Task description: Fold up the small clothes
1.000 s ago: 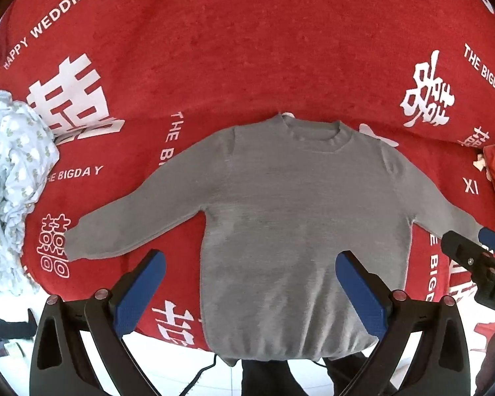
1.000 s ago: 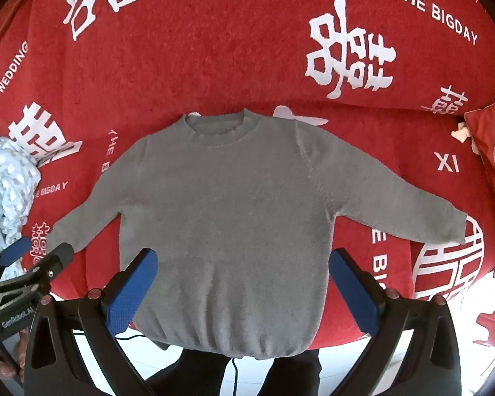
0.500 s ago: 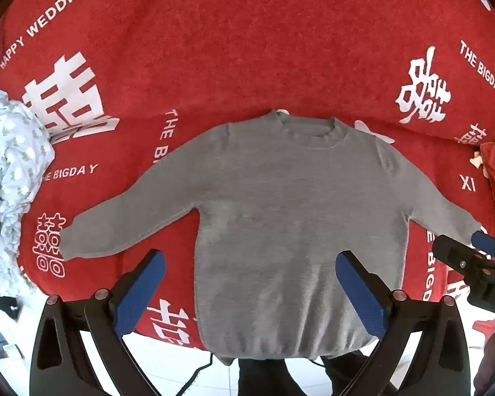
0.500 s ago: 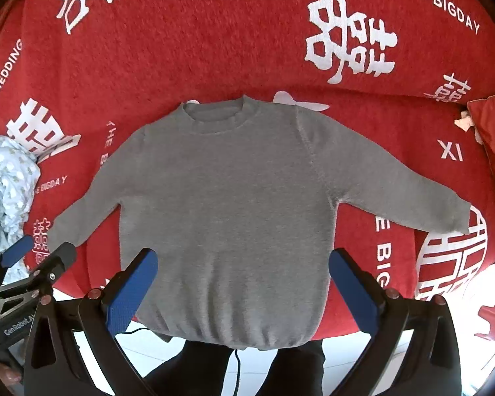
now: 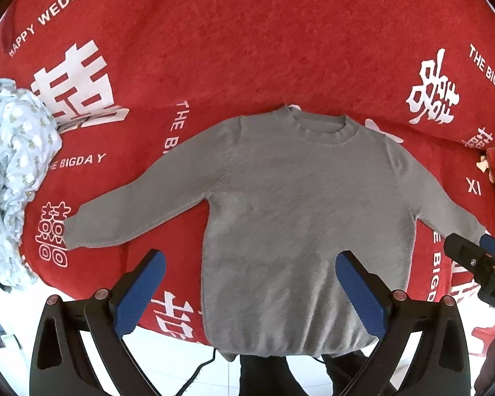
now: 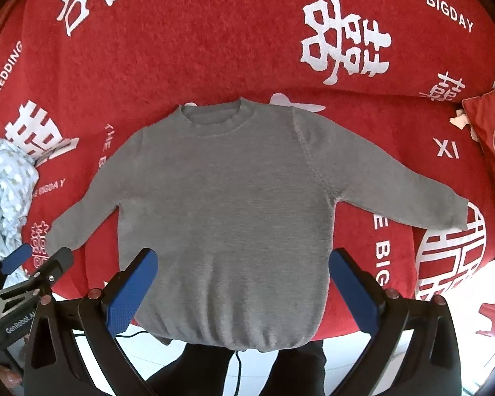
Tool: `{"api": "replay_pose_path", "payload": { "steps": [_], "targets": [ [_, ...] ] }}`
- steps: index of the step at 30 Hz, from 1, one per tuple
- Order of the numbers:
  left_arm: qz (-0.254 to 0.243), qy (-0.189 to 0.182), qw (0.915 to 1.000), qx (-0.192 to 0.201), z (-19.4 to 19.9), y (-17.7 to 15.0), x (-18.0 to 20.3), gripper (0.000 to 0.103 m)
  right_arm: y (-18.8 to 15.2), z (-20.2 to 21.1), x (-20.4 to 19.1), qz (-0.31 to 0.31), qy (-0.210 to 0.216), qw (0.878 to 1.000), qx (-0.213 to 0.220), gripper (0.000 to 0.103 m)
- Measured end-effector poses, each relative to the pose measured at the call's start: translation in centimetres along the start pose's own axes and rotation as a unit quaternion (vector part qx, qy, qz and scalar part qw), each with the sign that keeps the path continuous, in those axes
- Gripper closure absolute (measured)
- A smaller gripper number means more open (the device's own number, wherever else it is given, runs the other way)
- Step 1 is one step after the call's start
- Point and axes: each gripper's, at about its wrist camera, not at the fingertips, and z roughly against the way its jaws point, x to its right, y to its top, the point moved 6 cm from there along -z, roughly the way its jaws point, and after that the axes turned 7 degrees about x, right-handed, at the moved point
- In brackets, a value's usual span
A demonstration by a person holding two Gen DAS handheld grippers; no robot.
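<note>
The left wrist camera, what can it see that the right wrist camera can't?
Only the left wrist view shows the whole cuff of the sweater's left sleeve, with no hand-held gripper in front of it, and more of the crumpled pale patterned cloth.

Only the right wrist view shows the right sleeve's cuff whole and the big round white emblem beside it.

Both show the grey sweater lying flat with sleeves spread on the red blanket, and both hand-held grippers open: left, right.

A small grey sweater (image 5: 300,211) lies flat, front up, sleeves spread, hem hanging over the near edge.
</note>
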Motion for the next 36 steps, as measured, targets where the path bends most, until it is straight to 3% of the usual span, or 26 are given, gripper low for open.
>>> {"api": "replay_pose_path", "payload": {
  "steps": [18,29,32,36],
  "targets": [
    [0.001,-0.008,0.9999,0.007,-0.3,0.5,-0.7,0.0,0.6,0.2,0.0,0.006,-0.013,1.0,0.001,0.0],
    [-0.044,-0.036,0.9984,0.001,-1.5,1.2,-1.8,0.0,1.1,1.1,-1.2,-0.023,-0.042,0.999,0.019,0.0],
    [-0.073,-0.028,0.9969,0.009,-1.6,1.6,-2.5,0.0,1.2,1.3,-2.0,-0.037,-0.042,0.998,0.025,0.0],
    [-0.071,-0.029,0.997,0.006,-1.5,1.9,-3.4,0.0,1.5,1.6,-3.1,-0.033,-0.045,0.998,0.034,0.0]
  ]
}}
